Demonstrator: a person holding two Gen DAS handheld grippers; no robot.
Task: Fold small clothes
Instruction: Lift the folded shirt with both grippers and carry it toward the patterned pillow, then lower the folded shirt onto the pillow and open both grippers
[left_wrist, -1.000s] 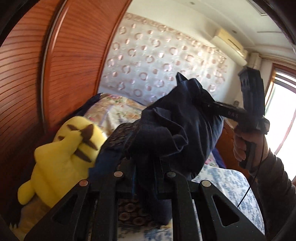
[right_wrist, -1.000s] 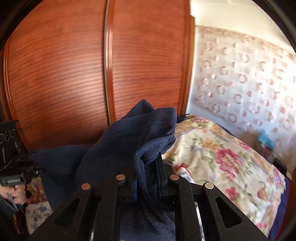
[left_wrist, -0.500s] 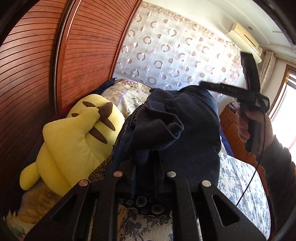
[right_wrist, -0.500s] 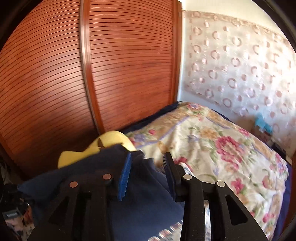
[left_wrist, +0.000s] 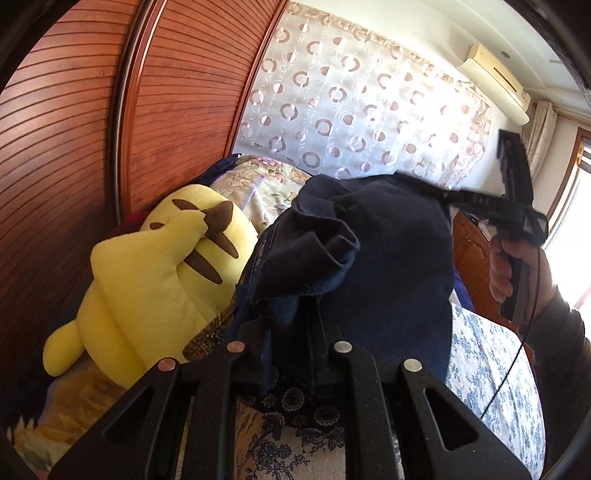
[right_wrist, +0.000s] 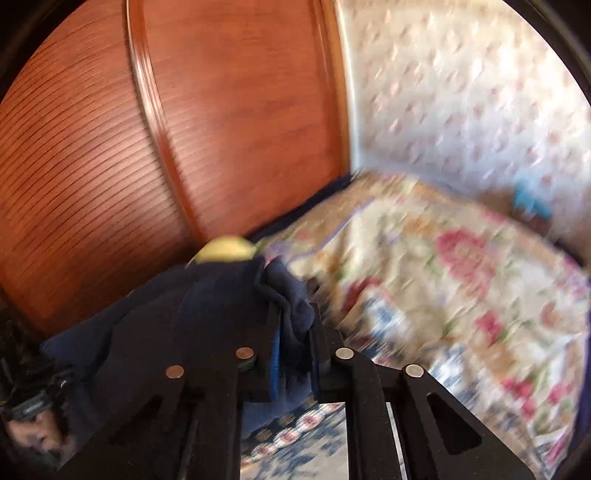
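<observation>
Left gripper (left_wrist: 291, 325) is clamping the navy garment (left_wrist: 369, 258) at 6 o'clock; right gripper (right_wrist: 293, 332), jaws just closing, is pinching a bunched edge, dead centre. Garment is hanging above the bed (left_wrist: 491, 369). Keep both pinches tight, spread apart to flatten before lowering.

— What sort of place is this?
— A bedroom in a home. There is a bed (left_wrist: 491, 373) with a blue-flowered sheet, and a flowered quilt (right_wrist: 443, 280) lies on it.
— What stands around the bed?
— A slatted wooden wardrobe (left_wrist: 66, 166) beside it, a yellow plush toy (left_wrist: 155, 288) against that, a ring-patterned curtain (left_wrist: 354, 110) behind, an air conditioner (left_wrist: 495, 85) high above.
</observation>
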